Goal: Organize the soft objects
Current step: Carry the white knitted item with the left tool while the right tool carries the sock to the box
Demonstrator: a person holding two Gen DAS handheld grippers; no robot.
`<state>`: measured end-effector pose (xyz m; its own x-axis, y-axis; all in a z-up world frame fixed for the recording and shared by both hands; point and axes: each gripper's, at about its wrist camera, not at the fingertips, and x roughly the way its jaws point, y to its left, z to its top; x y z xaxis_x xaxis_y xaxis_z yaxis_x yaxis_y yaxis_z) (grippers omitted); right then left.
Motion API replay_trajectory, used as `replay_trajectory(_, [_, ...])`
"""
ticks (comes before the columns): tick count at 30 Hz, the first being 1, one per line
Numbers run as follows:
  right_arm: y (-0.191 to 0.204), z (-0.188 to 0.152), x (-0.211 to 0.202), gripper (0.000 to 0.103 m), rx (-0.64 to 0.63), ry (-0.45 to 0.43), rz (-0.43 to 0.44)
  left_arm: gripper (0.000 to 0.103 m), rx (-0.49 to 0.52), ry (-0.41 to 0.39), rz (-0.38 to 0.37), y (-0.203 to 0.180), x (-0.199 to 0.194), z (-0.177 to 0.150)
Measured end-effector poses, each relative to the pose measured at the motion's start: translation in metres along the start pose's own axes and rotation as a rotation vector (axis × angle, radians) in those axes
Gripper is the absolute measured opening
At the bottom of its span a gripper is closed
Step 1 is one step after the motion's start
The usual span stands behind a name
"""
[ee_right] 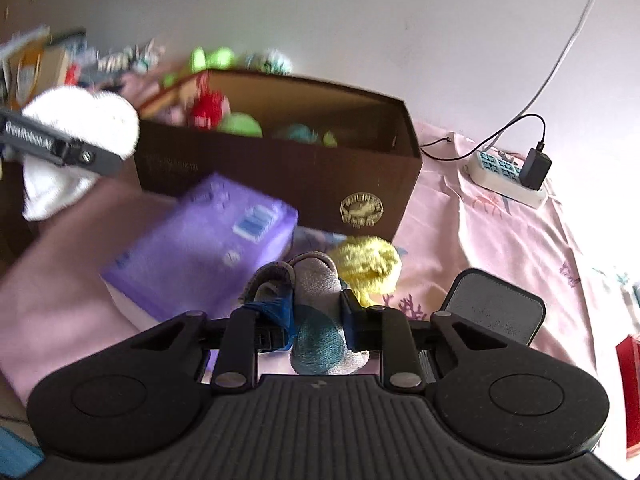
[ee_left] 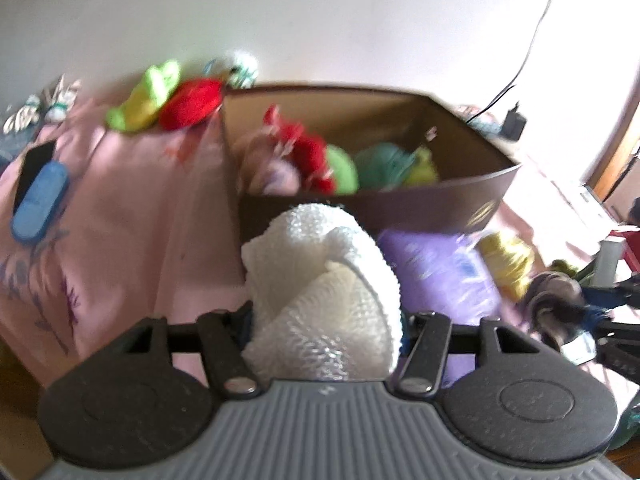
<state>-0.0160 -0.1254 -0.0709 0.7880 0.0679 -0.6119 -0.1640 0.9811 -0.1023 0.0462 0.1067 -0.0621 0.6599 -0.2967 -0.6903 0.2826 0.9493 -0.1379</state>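
Note:
In the left wrist view my left gripper (ee_left: 326,320) is shut on a white knitted bundle (ee_left: 320,280), held above the pink bedsheet (ee_left: 120,220) just in front of a brown cardboard box (ee_left: 440,204). Red, green, teal and pink soft toys lie in the box. In the right wrist view my right gripper (ee_right: 316,320) is shut on a grey sock (ee_right: 316,280) with a teal patch. A yellow knitted piece (ee_right: 368,264) lies just beyond it, near the box (ee_right: 280,176). The left gripper's finger (ee_right: 60,148) and the white bundle (ee_right: 88,120) show at the left.
A purple pack (ee_right: 208,240) lies in front of the box. A green and a red plush (ee_left: 160,96) sit left of the box, with a blue case (ee_left: 38,200) further left. A power strip with a charger (ee_right: 504,176) lies at the right, and a black pad (ee_right: 496,308) sits near my right gripper.

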Motion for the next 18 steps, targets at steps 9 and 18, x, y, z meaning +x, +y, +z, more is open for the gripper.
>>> replay_trajectory(9, [-0.032,0.033,-0.012,0.005,0.128,-0.099,0.139,0.060,0.029,-0.108,-0.058,-0.034,-0.014,0.041])
replay_trajectory(18, [-0.087,0.114,0.011,0.005,0.307,-0.184,0.248,0.060,0.048,-0.176,-0.031,-0.051,0.004,0.096])
